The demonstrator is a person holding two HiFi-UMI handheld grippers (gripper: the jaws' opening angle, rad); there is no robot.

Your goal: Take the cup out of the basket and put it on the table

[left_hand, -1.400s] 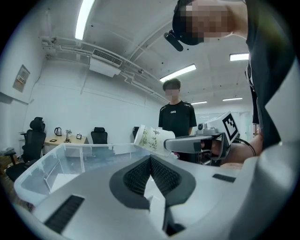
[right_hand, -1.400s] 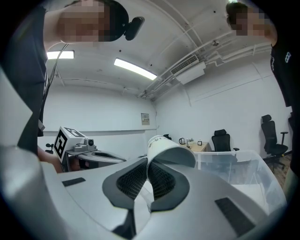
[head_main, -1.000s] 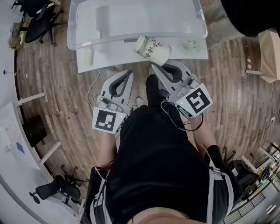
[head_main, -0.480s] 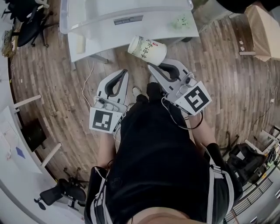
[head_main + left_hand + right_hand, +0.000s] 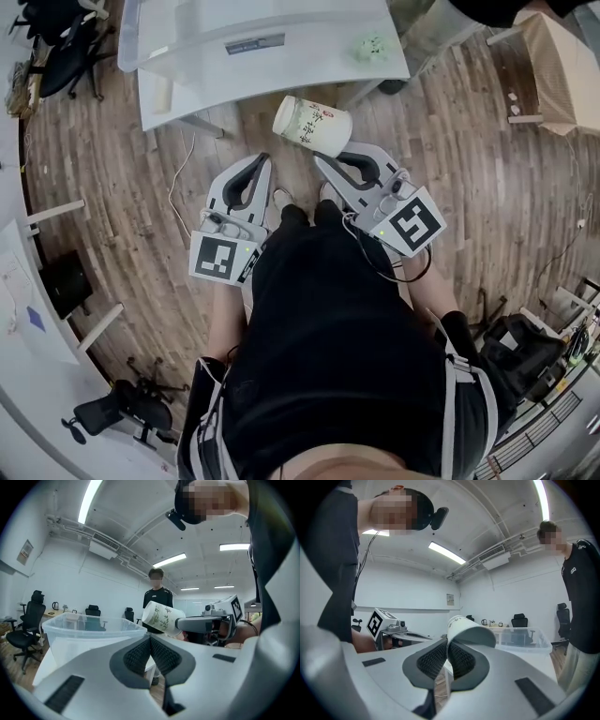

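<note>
The cup (image 5: 311, 126), white with green plant print, hangs tilted on its side over the wooden floor, in front of the white table (image 5: 281, 73). My right gripper (image 5: 324, 159) is shut on the cup's rim; its pads pinch the wall of the cup (image 5: 469, 632) in the right gripper view. My left gripper (image 5: 261, 159) is beside it on the left, shut with nothing between its pads (image 5: 140, 656). The left gripper view shows the cup (image 5: 161, 617) held to the right of the clear plastic basket (image 5: 89, 631). That basket (image 5: 187, 58) stands on the table.
A small green object (image 5: 368, 47) lies on the table's right part. A person (image 5: 157, 599) stands beyond the table. Office chairs (image 5: 66, 42) stand at the far left, a cardboard box (image 5: 558, 56) at the far right. A white desk edge (image 5: 28, 309) runs along the left.
Both grippers and the cup have drawn back from the table edge; the cup now hangs over the floor. Table and basket have slid toward the top of the head view.
</note>
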